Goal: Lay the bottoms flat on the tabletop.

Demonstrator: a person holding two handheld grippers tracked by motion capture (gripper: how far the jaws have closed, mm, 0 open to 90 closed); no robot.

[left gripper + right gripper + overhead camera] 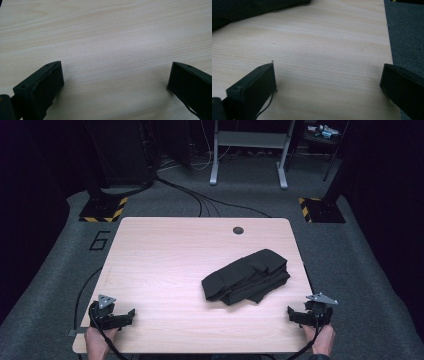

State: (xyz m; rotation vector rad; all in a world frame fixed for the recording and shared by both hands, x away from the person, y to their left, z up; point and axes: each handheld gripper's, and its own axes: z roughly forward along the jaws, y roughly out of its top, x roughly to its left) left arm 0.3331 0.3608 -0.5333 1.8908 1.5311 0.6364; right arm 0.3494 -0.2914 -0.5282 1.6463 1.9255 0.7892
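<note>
Folded black cloth (pixel 246 276) lies right of the worktop's (pixel 165 255) middle, untouched, likely waiting to be picked up. Left claw (pixel 131 314) rests at the near left corner, well apart from the cloth; right claw (pixel 291 312) at the near right edge, nearer it. Both point inward, hands low, jaws spread wide, empty.

Readable marks: one numeral

We read a single dark "6" (pixel 99 240) on the grey floor (pixel 60 250) left of the counter (pixel 165 265); nothing else legible anywhere.
</note>
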